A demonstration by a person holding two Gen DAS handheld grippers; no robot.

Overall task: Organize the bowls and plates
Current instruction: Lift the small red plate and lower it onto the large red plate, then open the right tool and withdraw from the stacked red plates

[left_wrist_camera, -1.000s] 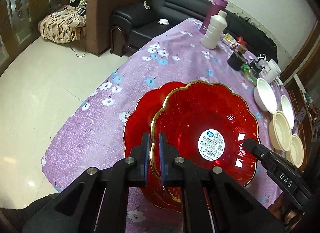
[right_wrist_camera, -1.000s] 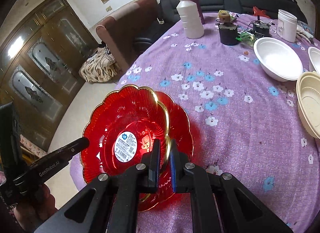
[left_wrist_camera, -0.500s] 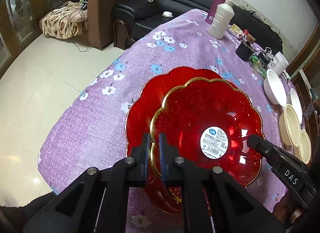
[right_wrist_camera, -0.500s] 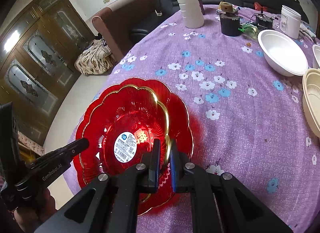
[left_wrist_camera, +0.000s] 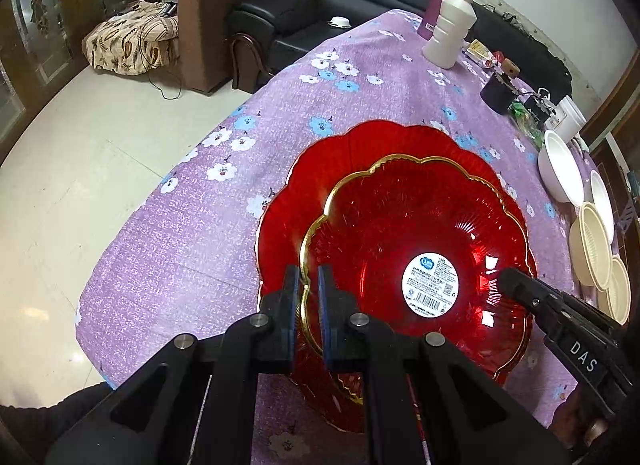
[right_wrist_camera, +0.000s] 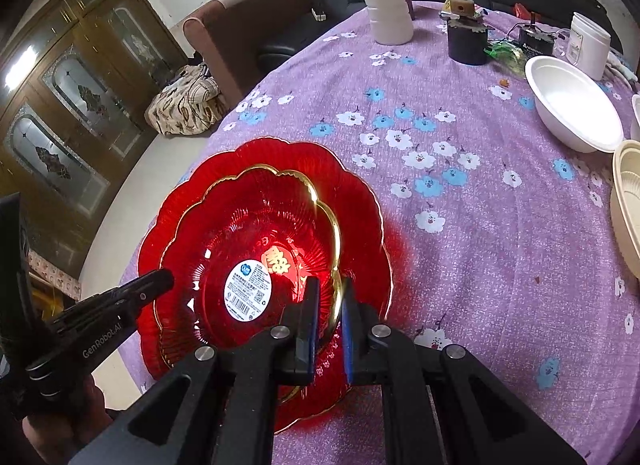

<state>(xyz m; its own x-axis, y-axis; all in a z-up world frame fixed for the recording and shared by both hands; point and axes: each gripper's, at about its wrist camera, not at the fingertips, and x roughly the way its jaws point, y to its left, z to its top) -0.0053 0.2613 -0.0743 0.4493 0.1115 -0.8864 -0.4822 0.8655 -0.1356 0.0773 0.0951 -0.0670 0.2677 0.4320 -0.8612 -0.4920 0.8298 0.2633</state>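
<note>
Fingers of left gripper (left_wrist_camera: 307,297) and right gripper (right_wrist_camera: 330,315) pinch one gold-rimmed red plate (left_wrist_camera: 400,233) above another red plate (left_wrist_camera: 320,169).

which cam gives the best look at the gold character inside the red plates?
Right wrist. The gold character glows clearly beside the white sticker in the top red plate. In the left wrist view the sticker shows, but no character is legible.

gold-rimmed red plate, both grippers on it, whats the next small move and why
Probably open both grippers and back away. The gold-rimmed red plate looks nested, roughly centred, in the larger red plate on the table, while the left gripper and right gripper each pinch its rim, so nothing seems left but letting go.
</note>
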